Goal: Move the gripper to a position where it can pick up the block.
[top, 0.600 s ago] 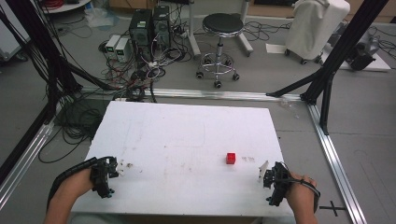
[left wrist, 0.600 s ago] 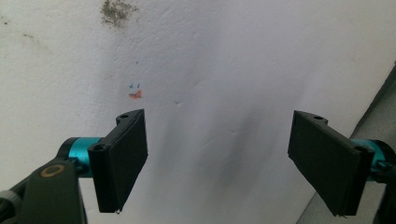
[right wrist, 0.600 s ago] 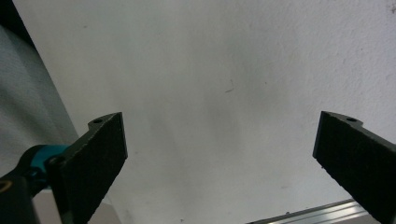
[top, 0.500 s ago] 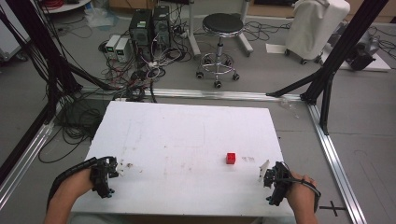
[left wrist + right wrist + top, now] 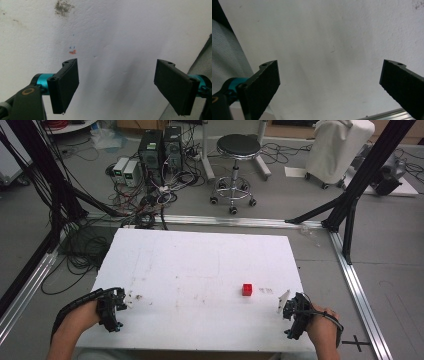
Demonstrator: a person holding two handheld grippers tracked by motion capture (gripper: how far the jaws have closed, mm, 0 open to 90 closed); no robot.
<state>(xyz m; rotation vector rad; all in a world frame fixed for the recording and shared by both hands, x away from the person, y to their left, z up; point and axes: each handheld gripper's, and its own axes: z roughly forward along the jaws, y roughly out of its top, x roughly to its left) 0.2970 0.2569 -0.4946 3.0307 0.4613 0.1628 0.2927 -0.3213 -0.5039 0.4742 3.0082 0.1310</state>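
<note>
Just one red cube [image 5: 247, 289] on the white table [image 5: 200, 265], around 4 o'clock from centre. Two grippers, left gripper [image 5: 112, 308] at 8 o'clock and right gripper [image 5: 291, 310] at 4 o'clock, both spread wide, holding nothing.

I am working in a lab, a rig built for recording. My white tabletop [image 5: 200, 270] stands inside a frame of black struts [image 5: 360, 175] and aluminium rails [image 5: 357, 285] laid on a grey floor. Beyond the far edge, computer towers [image 5: 160, 147] sit in a tangle of cables [image 5: 150, 200], with small power boxes [image 5: 125, 170] beside them. A black round stool on castors [image 5: 235, 165] stands near, and something under a white cover [image 5: 340, 147] waits further right.
</note>
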